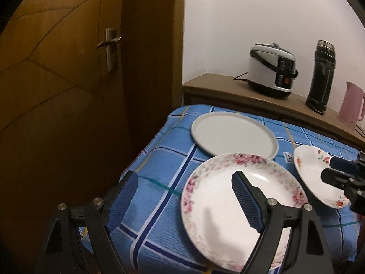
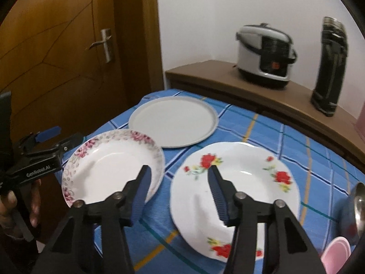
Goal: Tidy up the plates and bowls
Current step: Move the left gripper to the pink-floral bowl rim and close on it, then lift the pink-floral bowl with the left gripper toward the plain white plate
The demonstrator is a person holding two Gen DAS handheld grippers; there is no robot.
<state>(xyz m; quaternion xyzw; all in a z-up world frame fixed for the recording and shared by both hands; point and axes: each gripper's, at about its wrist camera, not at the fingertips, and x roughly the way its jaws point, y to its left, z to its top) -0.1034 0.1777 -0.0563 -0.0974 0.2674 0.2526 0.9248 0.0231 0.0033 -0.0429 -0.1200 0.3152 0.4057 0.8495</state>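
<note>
Two pairs of tongs hang over the table, both spread wide and holding nothing. The left gripper (image 1: pixel 184 189) hovers low over the near left corner, its right finger above the pink-rose plate (image 1: pixel 228 205) and its left finger out over the blue checked tablecloth (image 1: pixel 159 159), so the plate's left rim lies between them. The right gripper (image 2: pixel 179 182) sits a little higher, its jaws straddling the gap between the pink-rose plate and the red-flower plate (image 2: pixel 251 182); its right finger lies over that plate's left side.

Both flowered plates are deep-welled glazed ware, likely stiff, slick and breakable, with some weight. I would pinch each at the raised rim, one finger under the lip and one inside, since a flat well gives the pads nothing to close on. The grey round plate (image 2: pixel 173 123) lies flat behind them, its near edge just tucked beside the pink-rose plate; its low lip looks harder to get under.

Each tool points forward and downward across the table. In the right wrist view the person's left hand (image 2: pixel 13 205) grips the left tool's handle at the table's edge.

On the sideboard (image 2: pixel 205 73) behind stand a rice cooker (image 2: pixel 264 57) and a dark flask (image 2: pixel 330 68).
</note>
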